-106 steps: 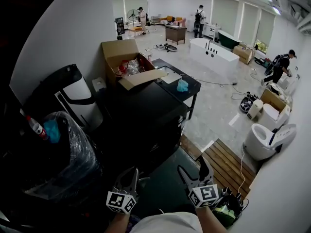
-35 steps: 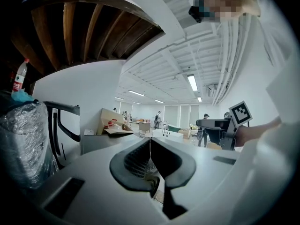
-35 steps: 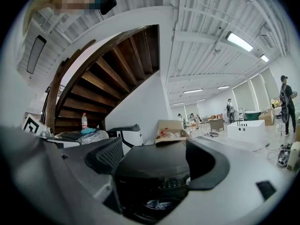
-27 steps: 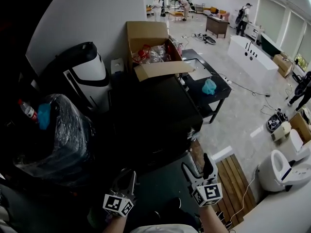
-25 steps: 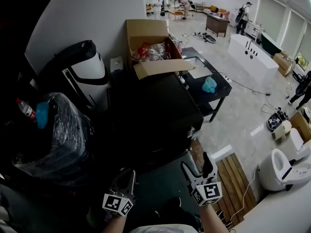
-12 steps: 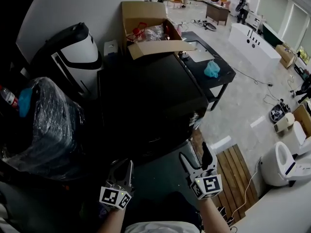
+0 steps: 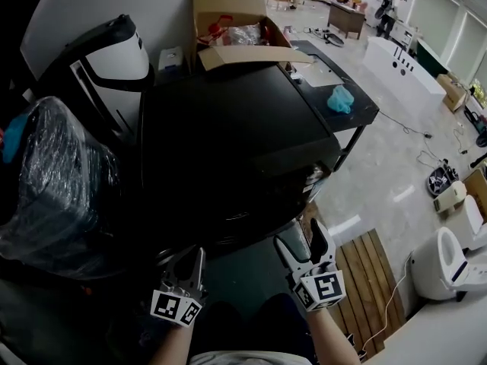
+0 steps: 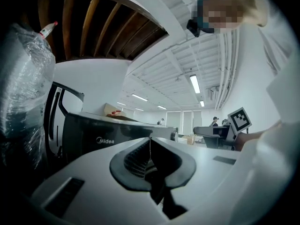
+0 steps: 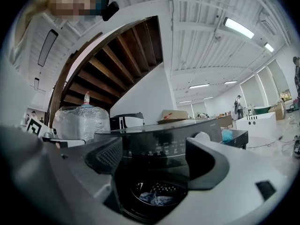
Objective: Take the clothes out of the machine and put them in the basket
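A black front-loading washing machine (image 7: 228,128) fills the middle of the head view, its top seen from above. In the right gripper view its control panel (image 9: 164,149) faces me, and below it the round drum opening shows blue clothes (image 9: 157,198) inside. Whether the door is open I cannot tell. My right gripper (image 7: 303,242) hangs in front of the machine, jaws open and empty. My left gripper (image 7: 185,263) is beside it on the left, with its pads (image 8: 140,156) pressed together on nothing. Its camera shows the Midea front (image 8: 105,140). No basket is in view.
A plastic-wrapped bundle (image 7: 53,181) and a white-and-black appliance (image 7: 114,52) stand left of the machine. Behind it are an open cardboard box (image 7: 236,29) and a black table (image 7: 358,116) with a teal cloth (image 7: 342,97). A wooden board (image 7: 365,272) and a white toilet (image 7: 449,257) are at right.
The head view has tipped down and come closer, so the machine's top now fills more of the frame. Both grippers stay low before the machine, with the right jaws still open.
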{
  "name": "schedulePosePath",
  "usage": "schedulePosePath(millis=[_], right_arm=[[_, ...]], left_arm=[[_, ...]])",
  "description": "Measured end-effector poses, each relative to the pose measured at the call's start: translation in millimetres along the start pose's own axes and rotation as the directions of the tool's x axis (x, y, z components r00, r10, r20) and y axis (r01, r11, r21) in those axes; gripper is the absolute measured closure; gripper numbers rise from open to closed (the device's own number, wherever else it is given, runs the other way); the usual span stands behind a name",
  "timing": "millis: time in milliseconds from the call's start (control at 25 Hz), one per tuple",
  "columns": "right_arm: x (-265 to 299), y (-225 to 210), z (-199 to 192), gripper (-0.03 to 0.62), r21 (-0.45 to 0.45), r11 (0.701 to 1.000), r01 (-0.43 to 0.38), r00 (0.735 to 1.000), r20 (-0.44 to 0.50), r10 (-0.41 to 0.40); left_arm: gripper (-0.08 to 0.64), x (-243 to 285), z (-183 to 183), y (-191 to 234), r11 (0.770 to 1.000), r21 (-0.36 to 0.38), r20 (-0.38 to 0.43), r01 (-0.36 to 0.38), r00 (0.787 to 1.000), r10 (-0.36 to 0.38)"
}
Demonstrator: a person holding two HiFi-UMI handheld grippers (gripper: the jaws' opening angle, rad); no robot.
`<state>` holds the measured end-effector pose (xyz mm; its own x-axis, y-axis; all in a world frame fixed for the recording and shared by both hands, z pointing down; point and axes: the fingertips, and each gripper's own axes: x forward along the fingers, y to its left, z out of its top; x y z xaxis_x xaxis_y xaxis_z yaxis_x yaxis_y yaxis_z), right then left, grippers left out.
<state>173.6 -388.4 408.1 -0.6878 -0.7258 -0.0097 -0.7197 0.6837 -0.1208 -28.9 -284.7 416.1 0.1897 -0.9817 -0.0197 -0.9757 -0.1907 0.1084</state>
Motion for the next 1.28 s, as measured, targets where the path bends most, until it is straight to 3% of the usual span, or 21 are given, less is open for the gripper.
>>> schedulePosePath(millis=[240, 440, 760, 1280], right_arm=[[18, -3, -64, 0.183, 0.012, 1.0, -0.028, 1.0, -0.002, 0.028], [32, -8, -114, 0.181, -0.009, 0.999, -0.031, 0.999, -0.013, 0.031], [43, -3, -201, 0.181, 0.043, 0.997, -0.069, 0.998, 0.004, 0.069], [48, 12, -258, 0.181, 0.033, 0.997, -0.071, 0.997, -0.003, 0.071]], left_arm=[[0.538, 6, -60, 15, 1.0, 0.009, 0.005, -0.016, 1.0, 0.016], [0.538, 14, -110, 17, 1.0, -0.001, 0.028, 0.012, 1.0, -0.012], [0.538, 7, -184, 21, 1.0, 0.008, 0.081, 0.015, 0.997, -0.015], [0.538, -12, -227, 18, 0.999, 0.031, 0.075, 0.014, 0.997, -0.016]])
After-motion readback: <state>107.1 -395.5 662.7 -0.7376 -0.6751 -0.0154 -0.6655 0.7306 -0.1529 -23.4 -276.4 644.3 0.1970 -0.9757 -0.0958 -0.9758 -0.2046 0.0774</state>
